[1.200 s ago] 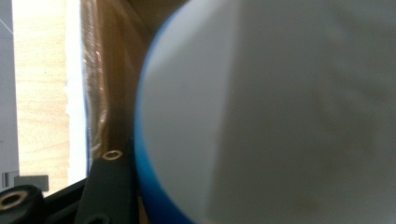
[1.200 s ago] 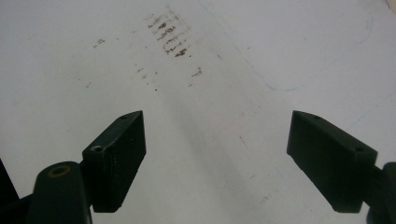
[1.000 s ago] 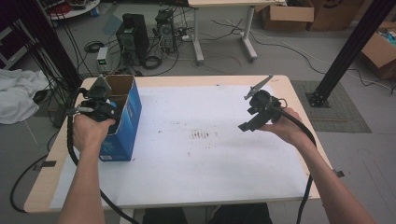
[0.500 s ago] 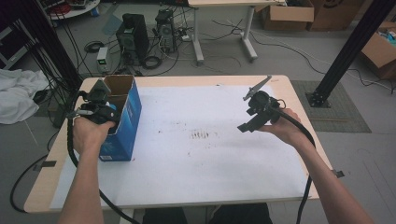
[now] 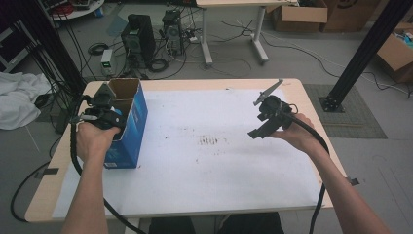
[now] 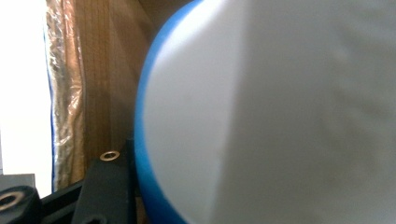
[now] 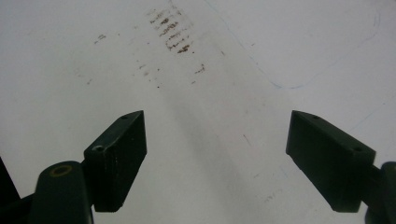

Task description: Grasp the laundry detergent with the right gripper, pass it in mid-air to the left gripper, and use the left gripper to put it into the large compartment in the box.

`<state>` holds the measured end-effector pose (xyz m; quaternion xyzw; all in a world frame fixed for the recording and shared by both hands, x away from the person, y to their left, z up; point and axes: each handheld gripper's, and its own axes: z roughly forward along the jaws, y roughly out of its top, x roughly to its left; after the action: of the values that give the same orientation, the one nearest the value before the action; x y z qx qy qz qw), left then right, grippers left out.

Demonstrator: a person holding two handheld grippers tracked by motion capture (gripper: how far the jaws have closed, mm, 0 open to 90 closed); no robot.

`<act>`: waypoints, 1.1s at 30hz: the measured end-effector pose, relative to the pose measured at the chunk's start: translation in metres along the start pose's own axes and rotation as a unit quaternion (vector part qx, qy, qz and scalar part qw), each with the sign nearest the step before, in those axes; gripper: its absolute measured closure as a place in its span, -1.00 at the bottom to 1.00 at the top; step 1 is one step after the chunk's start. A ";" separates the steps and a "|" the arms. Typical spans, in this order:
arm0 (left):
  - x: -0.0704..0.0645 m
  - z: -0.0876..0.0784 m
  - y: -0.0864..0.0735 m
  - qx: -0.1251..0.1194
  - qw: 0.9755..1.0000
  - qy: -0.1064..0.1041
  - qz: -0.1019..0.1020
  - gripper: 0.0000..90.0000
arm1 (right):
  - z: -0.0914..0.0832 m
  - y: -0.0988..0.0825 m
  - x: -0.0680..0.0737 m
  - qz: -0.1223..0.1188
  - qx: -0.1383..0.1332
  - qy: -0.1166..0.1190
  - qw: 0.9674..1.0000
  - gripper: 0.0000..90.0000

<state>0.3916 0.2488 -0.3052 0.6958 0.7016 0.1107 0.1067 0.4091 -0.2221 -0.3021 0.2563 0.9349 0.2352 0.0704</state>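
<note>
An open-topped blue cardboard box (image 5: 130, 127) stands upright near the table's left edge. My left gripper (image 5: 103, 106) reaches into its open top. In the left gripper view a white round object with a blue rim (image 6: 261, 112) sits between the jaws, against the box's brown inner wall (image 6: 100, 88). The jaws have just been opening slightly, and the one visible pad still touches the blue rim. My right gripper (image 5: 259, 125) hovers over the right half of the table. It points down at the white sheet and stands open (image 7: 215, 140) with nothing between its jaws.
A white sheet (image 5: 219, 170) covers most of the wooden table (image 5: 58, 161), with dark smudges (image 5: 209, 141) near the middle. Beyond the far edge are computer towers (image 5: 141, 31), cables and cardboard boxes on the floor. A black post (image 5: 363, 48) rises at the right.
</note>
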 end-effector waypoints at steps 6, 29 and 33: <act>0.001 -0.002 -0.001 -0.006 1.000 -0.006 -0.006 -0.13 | 0.001 0.000 0.000 0.001 0.001 0.000 1.000 -0.55; -0.004 -0.036 0.008 -0.037 0.999 0.004 -0.001 -0.31 | 0.000 0.000 0.000 0.000 0.001 -0.001 1.000 -0.55; -0.005 -0.043 0.009 -0.040 0.999 0.005 0.001 -0.33 | -0.001 -0.001 -0.001 0.002 0.002 -0.002 1.000 -0.55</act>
<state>0.3877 0.2437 -0.2617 0.6913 0.6962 0.1427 0.1308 0.4090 -0.2238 -0.3017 0.2589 0.9345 0.2334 0.0714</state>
